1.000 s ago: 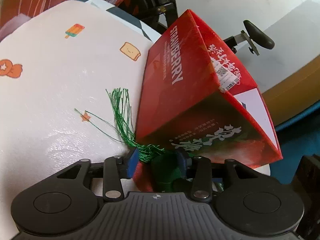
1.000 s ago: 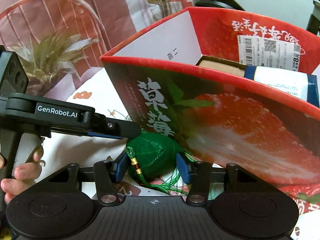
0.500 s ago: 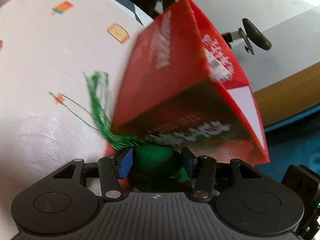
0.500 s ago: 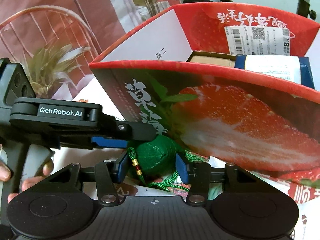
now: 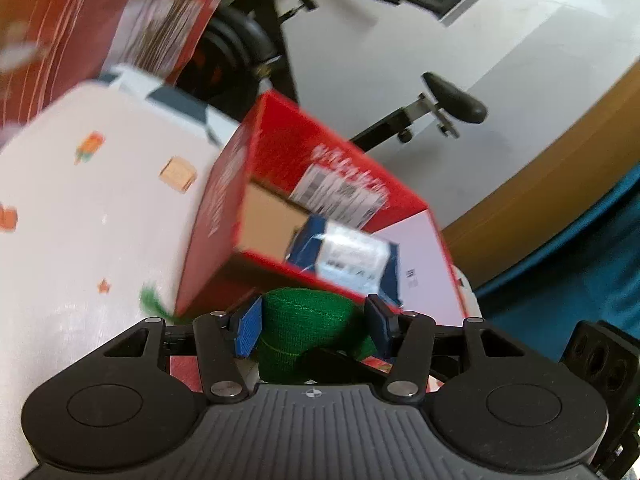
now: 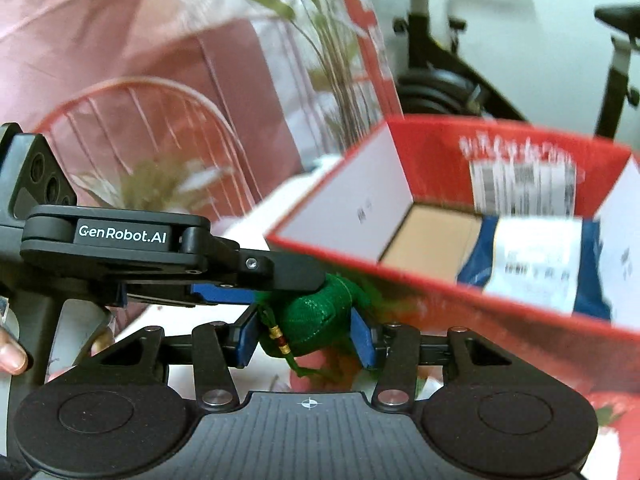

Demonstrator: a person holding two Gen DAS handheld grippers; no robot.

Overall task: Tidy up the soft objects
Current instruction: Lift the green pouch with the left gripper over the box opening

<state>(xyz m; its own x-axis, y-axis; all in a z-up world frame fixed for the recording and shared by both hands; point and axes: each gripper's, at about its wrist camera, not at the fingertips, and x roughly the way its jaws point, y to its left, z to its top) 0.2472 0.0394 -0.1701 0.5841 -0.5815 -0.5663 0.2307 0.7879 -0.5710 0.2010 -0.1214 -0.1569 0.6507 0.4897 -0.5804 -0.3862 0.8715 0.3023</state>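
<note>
A green soft pouch [image 5: 308, 320] with a gold-beaded cord hangs above the table, gripped from two sides. My left gripper [image 5: 312, 326] is shut on it, blue pads pressing its flanks. In the right wrist view the same pouch [image 6: 316, 320] sits between the pads of my right gripper [image 6: 303, 338], also shut on it, while the left gripper [image 6: 280, 284] reaches in from the left onto its top. The green tassel [image 5: 150, 300] trails down at the left. Just beyond stands an open red strawberry box [image 5: 224, 208], its near wall [image 6: 480, 320] close to the pouch.
Inside the box lies a blue and white packet [image 6: 532, 264] on a brown bottom. The table wears a white cloth [image 5: 80, 220] with small cartoon prints. A plant-print curtain [image 6: 160, 80] hangs behind, an exercise bike [image 5: 452, 100] stands past the table, and a hand [image 6: 12, 356] holds the left gripper.
Both grippers have risen with the pouch still held between them. The view now looks down into the box's open top, and the tassel has lifted off the cloth.
</note>
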